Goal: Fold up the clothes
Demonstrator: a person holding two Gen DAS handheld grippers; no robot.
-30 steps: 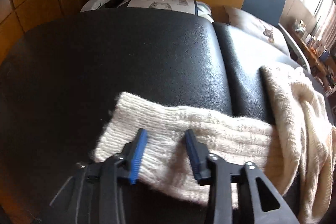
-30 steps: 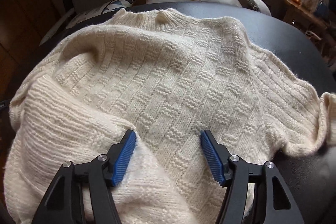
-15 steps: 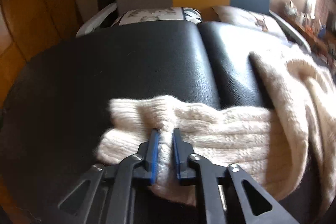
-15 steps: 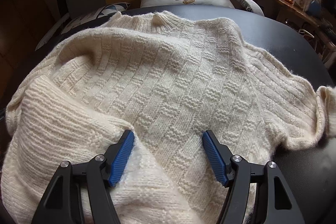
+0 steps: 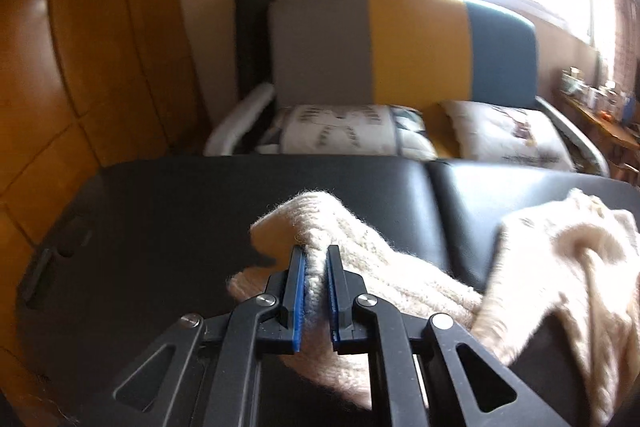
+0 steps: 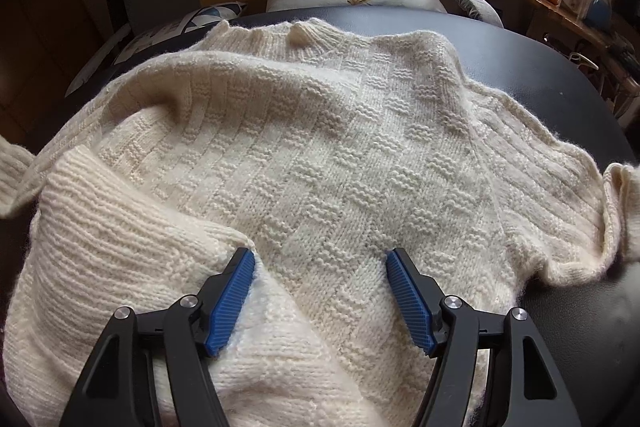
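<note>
Between the blue pads of the left gripper (image 5: pixel 316 259), closed almost together, sits the cuff of the sleeve (image 5: pixel 320 223), lifted clear of the black padded table (image 5: pixel 168 223). Over the sweater (image 6: pixel 320 155), spread face-up on that table, the right gripper (image 6: pixel 320 259) hovers wide apart, holding nothing. Folding looks barely begun: one sleeve is raised, the body and far sleeve are unfolded. Beyond stands a striped sofa (image 5: pixel 416 43) with cushions (image 5: pixel 344 135); nothing blocks the fold.
</note>
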